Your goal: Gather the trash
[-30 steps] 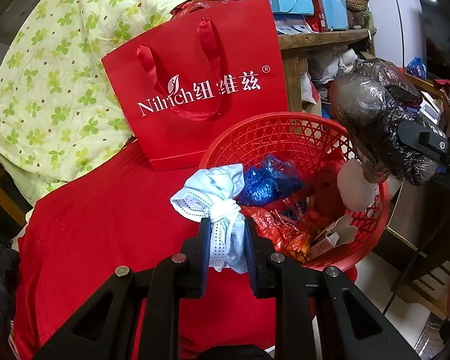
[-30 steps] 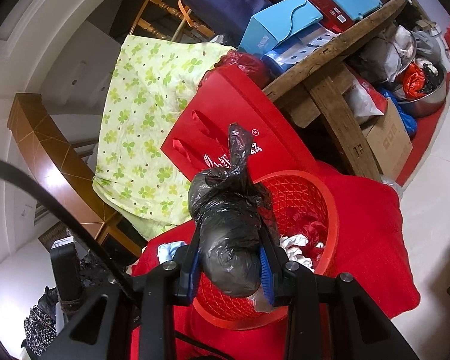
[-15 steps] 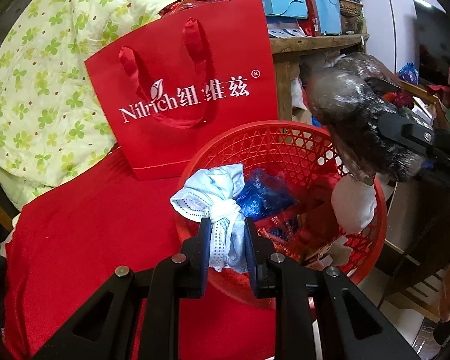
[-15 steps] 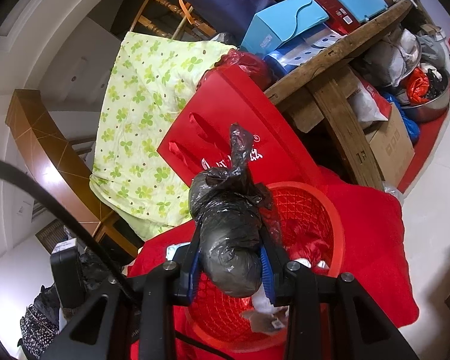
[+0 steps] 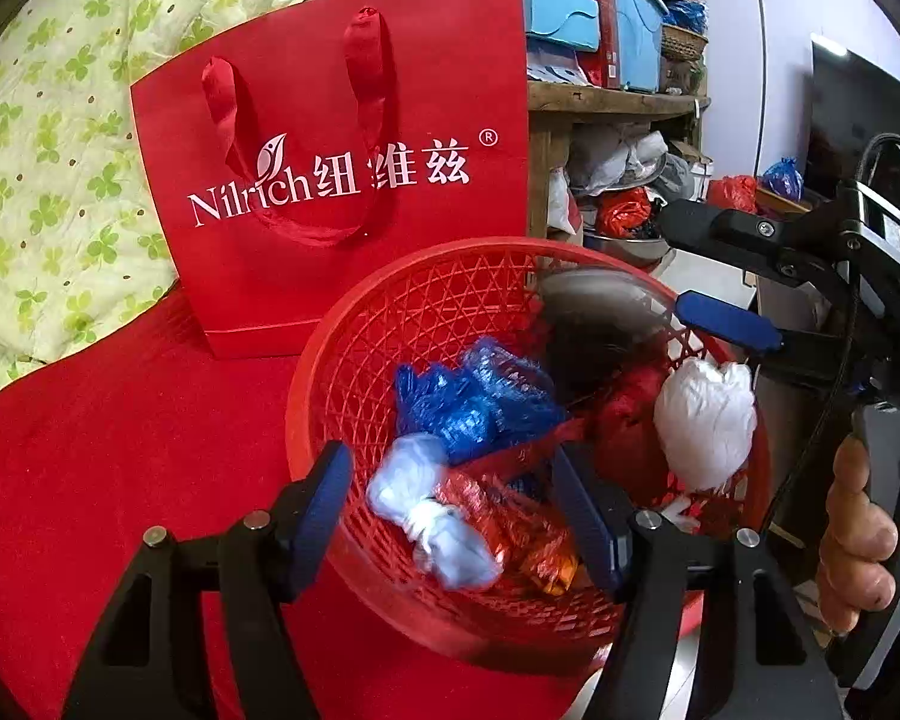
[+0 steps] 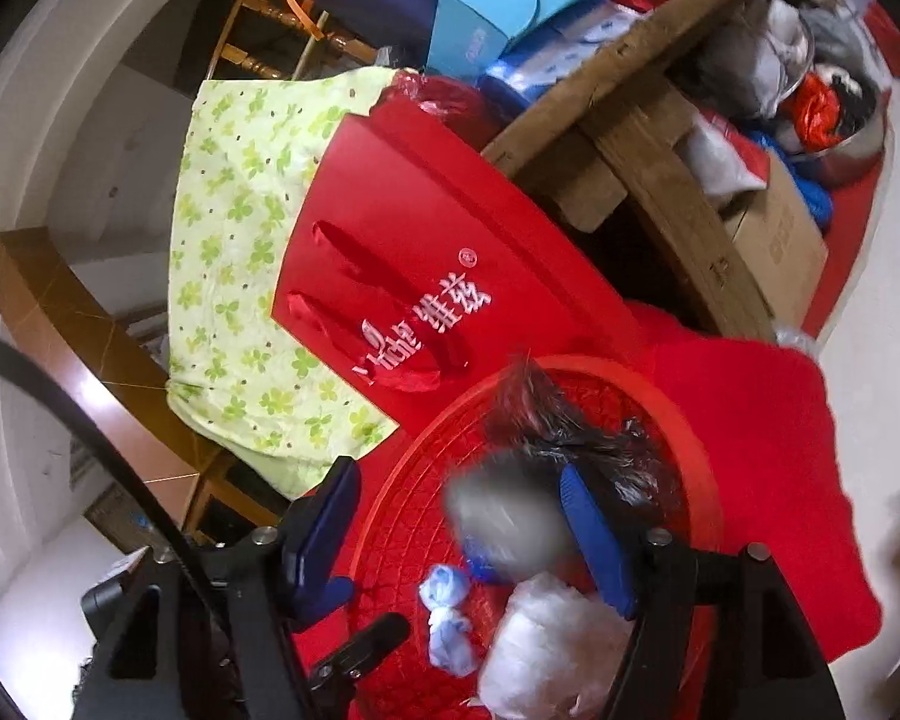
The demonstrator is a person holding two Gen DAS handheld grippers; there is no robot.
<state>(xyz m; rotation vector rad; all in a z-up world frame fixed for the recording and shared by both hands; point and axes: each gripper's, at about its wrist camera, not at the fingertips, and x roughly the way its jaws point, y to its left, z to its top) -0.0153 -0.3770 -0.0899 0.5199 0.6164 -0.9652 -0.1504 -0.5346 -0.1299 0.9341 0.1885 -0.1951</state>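
Note:
A red mesh basket point(image 5: 426, 264) stands on a red cloth and holds blue, red and white point(image 5: 705, 420) plastic bags. My left gripper point(image 5: 450, 468) hangs over its near rim, jaws opening. A pale blue tied bundle point(image 5: 432, 516) lies blurred and loose between them, dropping among the trash. My right gripper point(image 6: 457, 480) is above the same basket point(image 6: 426, 432), jaws opening too. The black trash bag point(image 6: 546, 480) is blurred and slipping down off its right pad. In the left wrist view that bag point(image 5: 600, 324) shows under the right gripper point(image 5: 696, 276).
A red paper gift bag point(image 5: 342, 168) stands right behind the basket, against a green-flowered quilt point(image 5: 48, 150). A wooden shelf point(image 5: 606, 99) stacked with boxes rises at the back right, with bags and a cardboard box point(image 6: 780, 240) beneath. A hand point(image 5: 858, 540) grips the right tool's handle.
Both grippers were shut on their loads and have sprung open. The pale blue bundle and the black bag have left the pads and are falling into the basket. Both hands moved closer over it.

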